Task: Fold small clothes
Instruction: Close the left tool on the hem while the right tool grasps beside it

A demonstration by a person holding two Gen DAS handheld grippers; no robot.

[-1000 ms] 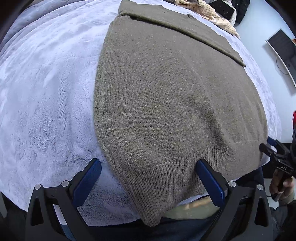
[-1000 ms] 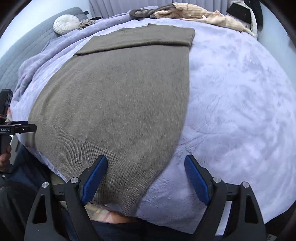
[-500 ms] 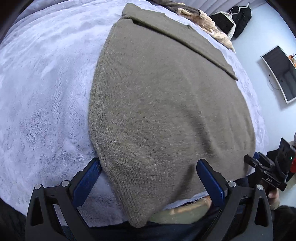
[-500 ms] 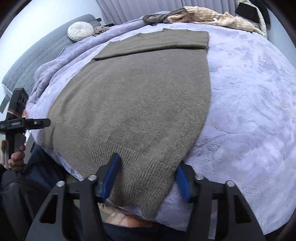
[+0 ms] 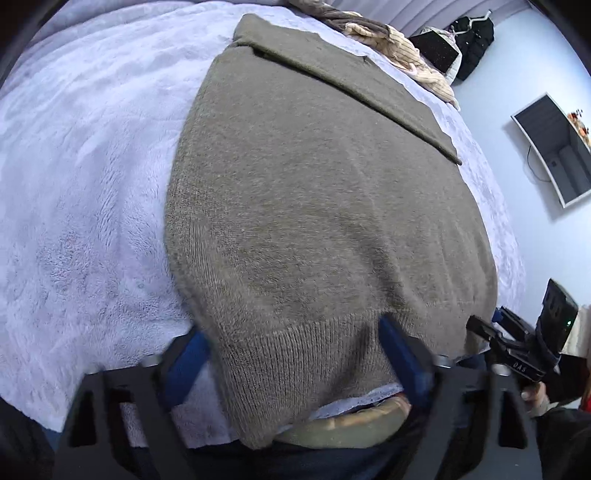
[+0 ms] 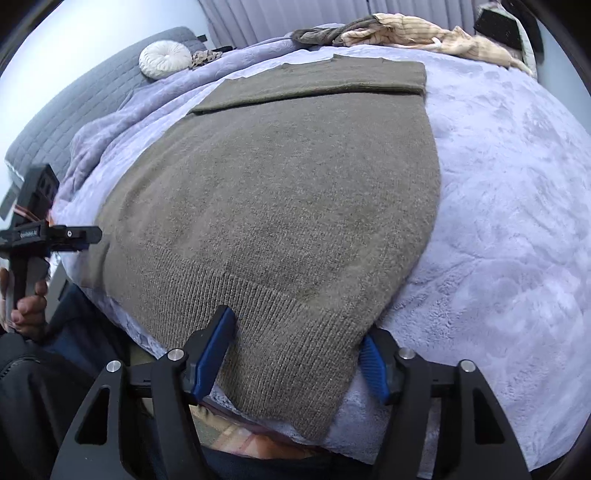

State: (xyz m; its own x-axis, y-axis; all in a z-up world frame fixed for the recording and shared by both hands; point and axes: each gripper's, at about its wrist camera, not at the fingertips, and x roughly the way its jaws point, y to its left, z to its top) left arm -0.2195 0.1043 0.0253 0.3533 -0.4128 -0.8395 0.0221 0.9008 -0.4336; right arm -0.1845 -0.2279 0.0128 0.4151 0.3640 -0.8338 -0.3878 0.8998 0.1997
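Observation:
An olive-brown knit sweater lies flat on the bed, its far part folded over into a band. It also shows in the right wrist view. My left gripper straddles the near left corner of the ribbed hem, its blue fingers still apart around the knit. My right gripper straddles the near right corner of the hem, its fingers partly closed around the cloth.
A pale lilac fleece blanket covers the bed. A heap of beige and brown clothes lies at the far edge. A round white cushion rests on a grey headboard. A monitor hangs on the right wall.
Both grippers moved forward onto the sweater's near hem corners. Both grippers' fingers narrowed around the cloth, the right one first.

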